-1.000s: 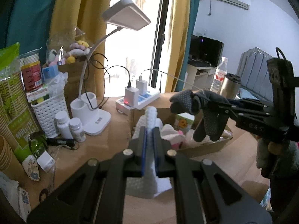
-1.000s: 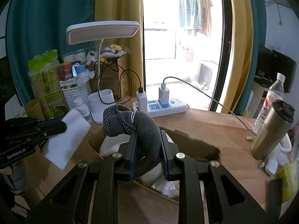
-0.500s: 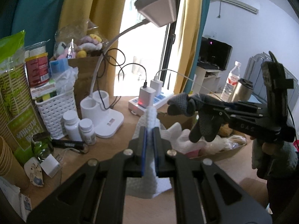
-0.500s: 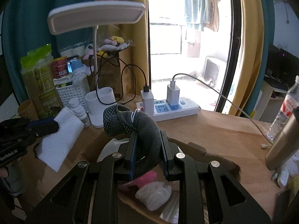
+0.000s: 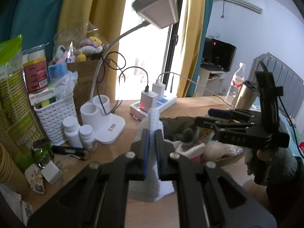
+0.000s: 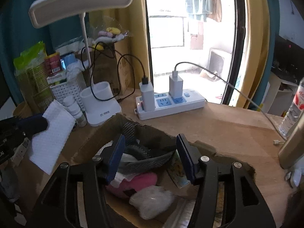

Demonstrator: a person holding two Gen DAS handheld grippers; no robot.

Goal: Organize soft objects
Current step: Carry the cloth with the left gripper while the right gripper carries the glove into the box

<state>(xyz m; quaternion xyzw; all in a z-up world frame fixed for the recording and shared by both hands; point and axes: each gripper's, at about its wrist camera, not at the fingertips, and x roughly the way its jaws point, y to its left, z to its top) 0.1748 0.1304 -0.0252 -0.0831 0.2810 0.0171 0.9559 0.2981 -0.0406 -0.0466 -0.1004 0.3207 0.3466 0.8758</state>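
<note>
The cardboard box point(image 6: 89, 142) on the worktop point(image 6: 218, 125) now holds the grey glove point(image 6: 146, 160): half a second ago my right tongs point(image 6: 150, 156) were clamped on it above the box, and now they stand spread with the glove lying below among the pink soft thing point(image 6: 136, 184) and the white wad point(image 6: 152, 201). I judge that item done. My left tongs point(image 5: 151, 148) remain pressed together on the white cloth point(image 5: 152, 171), which hangs just left of the box. It looks next to go in.

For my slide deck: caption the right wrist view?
Open right claw above cardboard box holding dark grey knit glove; left claw grips white paper towel.
</note>
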